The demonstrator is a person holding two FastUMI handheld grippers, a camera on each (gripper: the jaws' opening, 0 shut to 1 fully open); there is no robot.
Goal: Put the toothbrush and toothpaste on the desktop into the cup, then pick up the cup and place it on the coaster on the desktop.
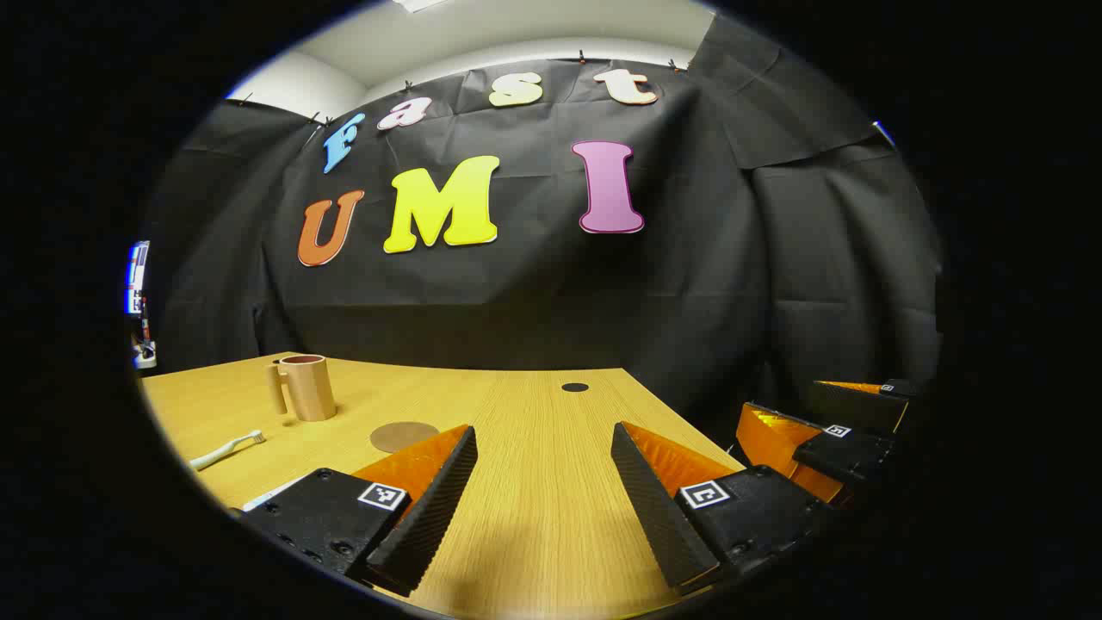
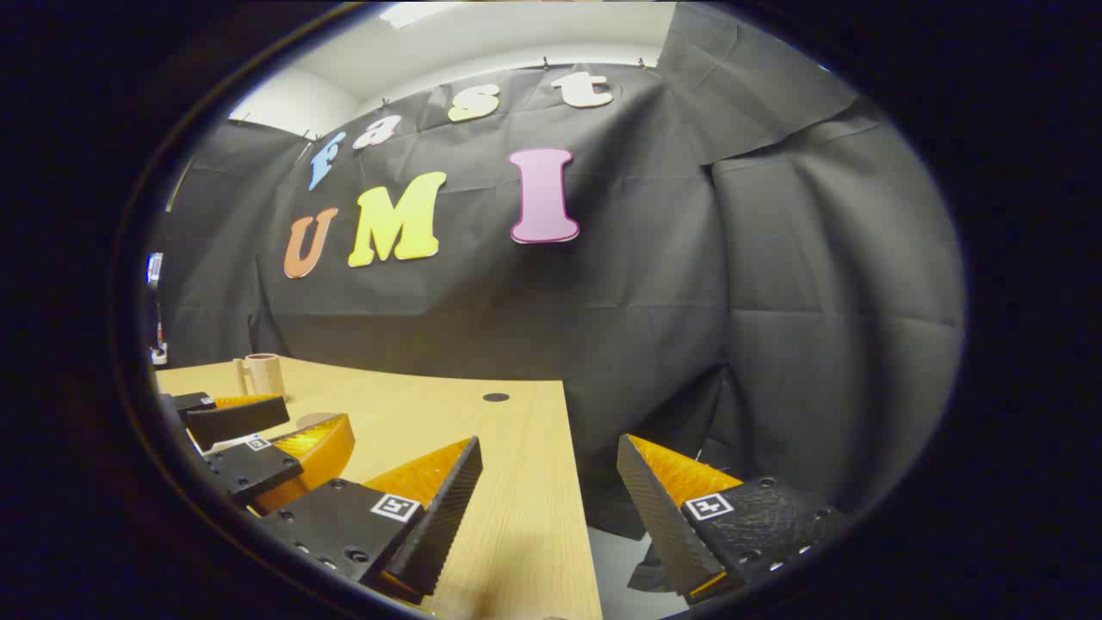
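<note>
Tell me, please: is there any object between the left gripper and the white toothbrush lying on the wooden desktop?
Nothing visible stands between them. In the left gripper view, the open left gripper hangs above bare wooden desktop; the white toothbrush lies ahead to its left, with the tan handled cup and round brown coaster farther back.

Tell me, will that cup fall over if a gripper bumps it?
Maybe. The cup stands tall and narrow on the table, so a high bump could tip it. It looks empty, so probably light. Its side handle should stop it rolling far.
</note>
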